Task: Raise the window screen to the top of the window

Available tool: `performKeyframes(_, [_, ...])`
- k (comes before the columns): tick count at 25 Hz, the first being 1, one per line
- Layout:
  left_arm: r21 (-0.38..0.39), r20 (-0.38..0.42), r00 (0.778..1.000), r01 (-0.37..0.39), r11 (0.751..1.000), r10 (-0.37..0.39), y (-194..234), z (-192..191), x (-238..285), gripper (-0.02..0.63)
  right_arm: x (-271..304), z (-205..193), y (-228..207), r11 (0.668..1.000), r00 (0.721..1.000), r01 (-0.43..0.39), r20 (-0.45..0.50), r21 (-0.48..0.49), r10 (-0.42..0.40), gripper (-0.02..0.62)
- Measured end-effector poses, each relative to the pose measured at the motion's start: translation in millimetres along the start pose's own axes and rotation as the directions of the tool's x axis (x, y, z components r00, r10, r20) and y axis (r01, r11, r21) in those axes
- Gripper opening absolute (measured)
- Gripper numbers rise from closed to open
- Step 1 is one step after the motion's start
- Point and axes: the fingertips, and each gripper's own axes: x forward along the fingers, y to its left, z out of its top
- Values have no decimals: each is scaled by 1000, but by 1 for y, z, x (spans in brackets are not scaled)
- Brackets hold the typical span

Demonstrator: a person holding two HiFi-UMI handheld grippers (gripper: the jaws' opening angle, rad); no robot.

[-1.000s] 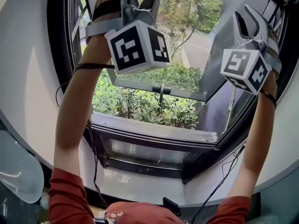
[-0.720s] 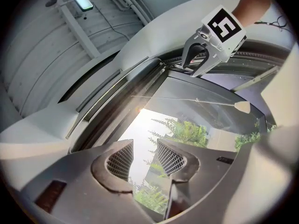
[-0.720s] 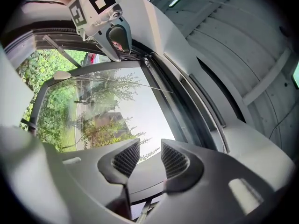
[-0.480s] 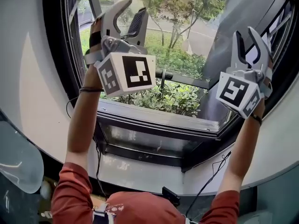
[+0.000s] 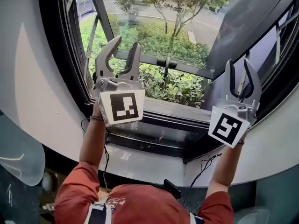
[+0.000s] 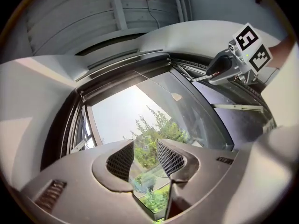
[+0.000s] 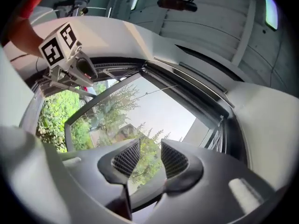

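Both grippers have dropped since the earlier frames. A second ago they were up against the upper part of the window; now they stand low, just above the sill (image 5: pixel 173 112), and each has rolled so that its marker cube faces the head camera squarely.

At the far left a pale wall (image 5: pixel 28 78) curves round the dark window frame (image 5: pixel 51 55). Next comes the left gripper (image 5: pixel 126 43), carried on a bare forearm with a red sleeve (image 5: pixel 74 190), its tips pointing up and outward. Its own view shows the jaws parted by a moderate gap, with only trees and sky between them, so it holds nothing.

In the middle of the opening a dark bar with a small handle (image 5: pixel 166 62) crosses in front of green shrubs (image 5: pixel 173 85). The window screen (image 6: pixel 121 76) does not show as mesh across the opening. In both gripper views only a dark band lies along the top of the frame, and the screen appears gathered there, though I cannot tell more.

Further right stands the right gripper (image 5: pixel 238 64), also tilted upward. Its jaws are likewise parted, a little less widely, and nothing is between them. Beyond it a grey pane (image 5: pixel 247 22) slants outward at the upper right. A thin black cable (image 5: pixel 205 164) hangs down the wall below the right forearm.
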Motion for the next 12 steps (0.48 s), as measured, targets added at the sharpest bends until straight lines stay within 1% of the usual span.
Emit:
performKeyframes(3, [-56,-29,1000,10,998,-11,-15,-22,-23,141,-22,-11,24,994,999,-46,-8,102,47,133])
performKeyframes(5, [-102,-43,999,6,995,-10,-23,-38,-38,141,-36,-18,39,981,998,-63,-4,183,64,133])
performKeyframes(8, [-170,-92,995,21,985,-37,-36,-67,-58,141,-54,-27,63,946,997,-79,3,314,82,133])
performKeyframes(12, [-262,-158,984,33,964,-77,-55,-101,-85,141,-79,-49,96,899,988,-111,-54,424,148,133])
